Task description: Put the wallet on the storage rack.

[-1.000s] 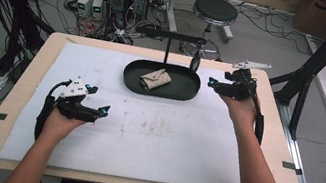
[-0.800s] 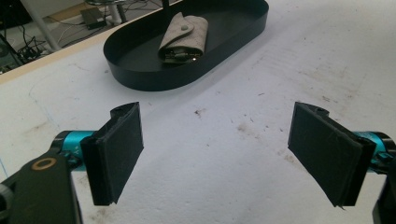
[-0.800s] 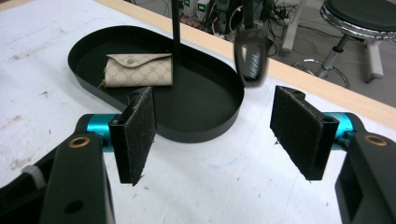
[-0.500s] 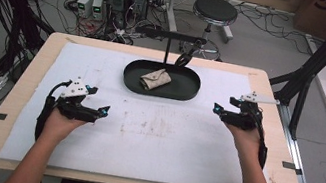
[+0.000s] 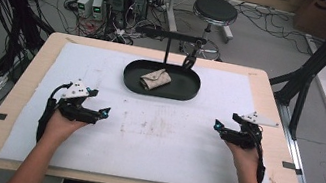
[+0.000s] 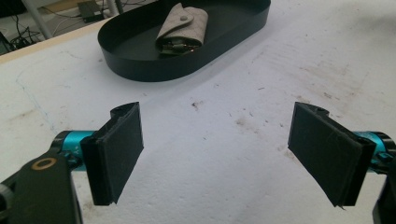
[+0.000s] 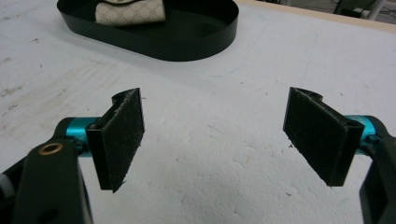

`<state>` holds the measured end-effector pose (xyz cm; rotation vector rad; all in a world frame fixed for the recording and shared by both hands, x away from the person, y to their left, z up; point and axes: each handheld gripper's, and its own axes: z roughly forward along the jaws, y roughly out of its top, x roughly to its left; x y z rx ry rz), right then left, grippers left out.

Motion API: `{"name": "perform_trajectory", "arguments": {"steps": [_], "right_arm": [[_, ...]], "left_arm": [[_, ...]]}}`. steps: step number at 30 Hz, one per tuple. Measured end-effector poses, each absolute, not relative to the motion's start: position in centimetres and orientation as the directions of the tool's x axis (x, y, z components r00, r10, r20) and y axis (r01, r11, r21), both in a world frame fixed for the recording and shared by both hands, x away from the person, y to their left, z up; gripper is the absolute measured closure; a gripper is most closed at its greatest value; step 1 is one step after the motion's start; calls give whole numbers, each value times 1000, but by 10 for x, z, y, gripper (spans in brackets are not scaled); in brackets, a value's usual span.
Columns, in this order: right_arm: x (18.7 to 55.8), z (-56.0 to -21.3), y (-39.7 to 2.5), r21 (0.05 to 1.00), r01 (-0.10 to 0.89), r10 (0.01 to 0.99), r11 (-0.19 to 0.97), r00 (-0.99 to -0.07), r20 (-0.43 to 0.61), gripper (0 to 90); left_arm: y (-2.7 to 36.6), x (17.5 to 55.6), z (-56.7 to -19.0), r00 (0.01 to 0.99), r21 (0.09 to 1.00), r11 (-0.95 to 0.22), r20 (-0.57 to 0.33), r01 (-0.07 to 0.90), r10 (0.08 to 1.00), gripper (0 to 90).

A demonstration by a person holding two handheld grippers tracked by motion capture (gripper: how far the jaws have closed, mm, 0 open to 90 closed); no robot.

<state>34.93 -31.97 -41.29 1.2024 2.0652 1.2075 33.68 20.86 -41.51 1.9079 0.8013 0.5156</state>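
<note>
Broadly, a white foam mat (image 5: 151,145) is seen laid over the wooden table (image 5: 23,97), bare and stained between the two grippers. Ahead of both sets of fingers, well apart from them, a black oval tray (image 5: 187,88) is set, long axis across the table. Inside it a beige pouch (image 5: 154,78) is laid slantwise. The left gripper (image 5: 105,111) and right gripper (image 5: 216,125) are held low over the mat, pointed inward at each other, jaws spread wide with nothing between them.
</note>
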Motion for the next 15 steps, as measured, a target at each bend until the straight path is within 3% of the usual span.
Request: {"name": "perform_trajectory", "arguments": {"steps": [15], "right_arm": [[352, -415, -329, 852, 479, 872, 212, -487, 57, 200]], "left_arm": [[210, 339, -419, 689, 892, -316, 8, 322, 724, 179]]}}
